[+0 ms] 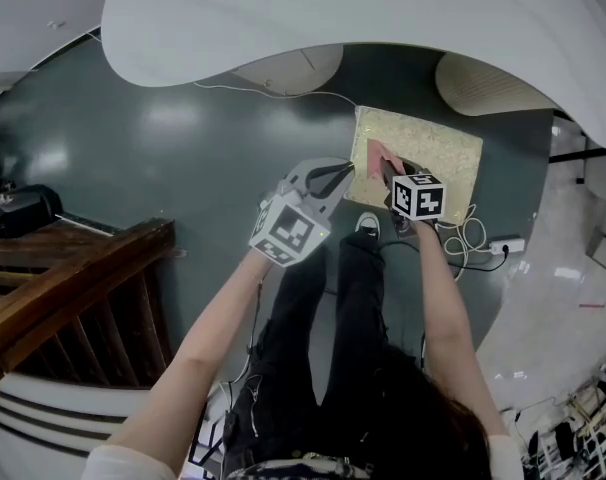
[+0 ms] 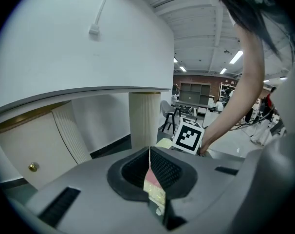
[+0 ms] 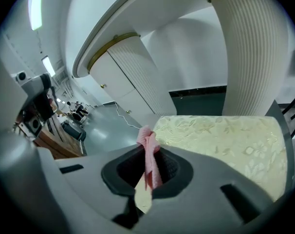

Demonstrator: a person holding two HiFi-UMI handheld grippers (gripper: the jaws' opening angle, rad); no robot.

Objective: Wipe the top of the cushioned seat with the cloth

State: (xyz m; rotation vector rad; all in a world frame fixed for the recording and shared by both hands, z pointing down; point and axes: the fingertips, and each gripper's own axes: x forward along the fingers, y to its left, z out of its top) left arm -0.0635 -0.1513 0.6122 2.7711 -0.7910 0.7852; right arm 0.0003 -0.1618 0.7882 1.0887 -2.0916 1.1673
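The cushioned seat [image 1: 438, 148] is seen as a rectangular pad covered in pale yellow fabric with a raised floral pattern. It is set on the dark green floor [image 1: 183, 158], under the rim of a white curved worktop [image 1: 333, 18] and just in front of a ribbed white column [image 3: 249, 48].

The pink cloth [image 3: 148, 152] is bunched into a narrow fold and is clamped between the jaws of the right gripper [image 3: 148, 150], a tuft standing out past the tips. It is held over the seat's left edge, near the front corner.

The jaws of the left gripper [image 2: 150, 152] are pressed together, with only a sliver of pink and yellow seen through them. This gripper is held just left of the seat.

Most of the seat top, to the right and back, is left uncovered. A power strip [image 1: 505, 245] and looped cable are lying on the floor by the front right corner.
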